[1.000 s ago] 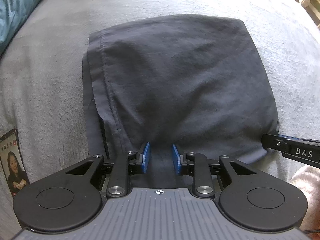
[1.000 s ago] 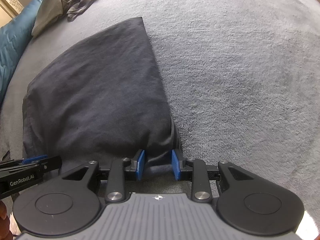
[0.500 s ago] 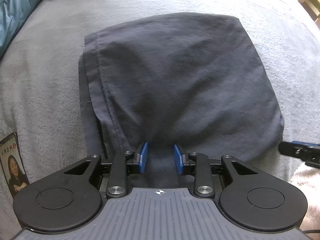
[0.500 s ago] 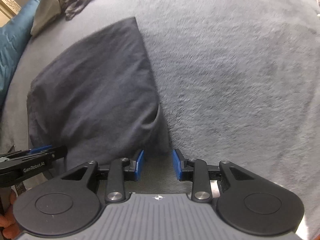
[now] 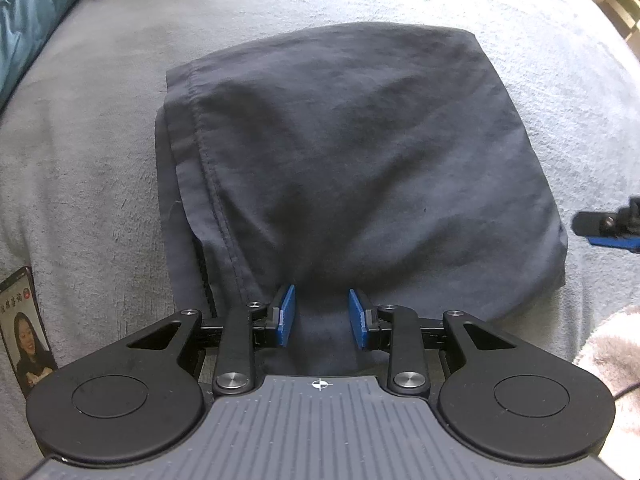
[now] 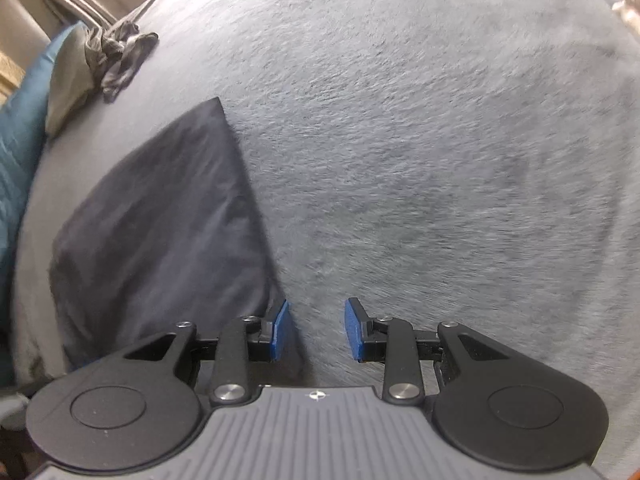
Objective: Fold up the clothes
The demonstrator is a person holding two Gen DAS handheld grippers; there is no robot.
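Nearest, the left gripper (image 5: 322, 316) has its jaws apart astride the near hem of the dark folded garment (image 5: 352, 168) lying on the grey bed (image 5: 92, 128), soft, light cloth best pinched at a corner, while the right gripper (image 6: 317, 330), jaws apart and empty, has slid off its edge since a second ago.

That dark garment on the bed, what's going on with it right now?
A person is folding clothes with two handheld tools. The dark garment lies folded into a compact rectangle on the grey blanket. The left tool sits at its near edge, pads apart with cloth between them but not pinched. The right tool is open over bare blanket just off the garment's right edge.
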